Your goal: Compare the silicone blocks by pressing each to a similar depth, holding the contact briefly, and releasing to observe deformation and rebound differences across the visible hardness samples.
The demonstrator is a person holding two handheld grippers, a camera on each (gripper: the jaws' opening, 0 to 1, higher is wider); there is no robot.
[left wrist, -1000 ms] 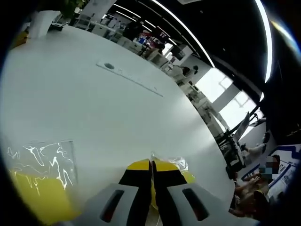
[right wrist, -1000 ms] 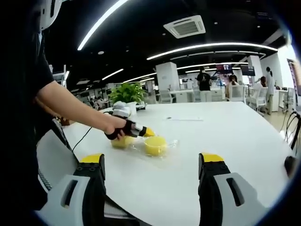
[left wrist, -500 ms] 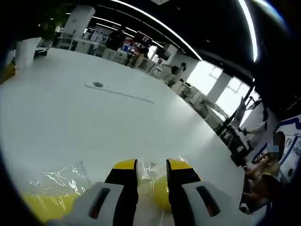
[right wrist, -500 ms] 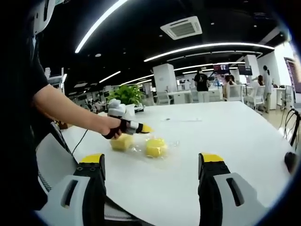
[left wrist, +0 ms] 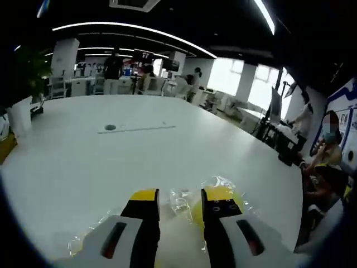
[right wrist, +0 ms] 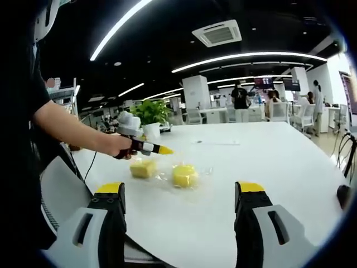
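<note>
The left claw (right wrist: 158,149) hovers just above the square yellow block (right wrist: 143,167), jaws narrowly parted, holding nothing. The round yellow block (right wrist: 184,175) lies beside it to the right on the table (right wrist: 268,156). The right claw (right wrist: 179,223) stands wide, nearer the viewer, well apart from both.

Two silicone blocks side by side on table (right wrist: 290,162): square block (right wrist: 143,167) left, round block (right wrist: 184,175) right, apart, both on plastic wrap (right wrist: 203,170). Left gripper (right wrist: 159,149) above, between them. Potted plant (right wrist: 149,114) behind, far edge.
</note>
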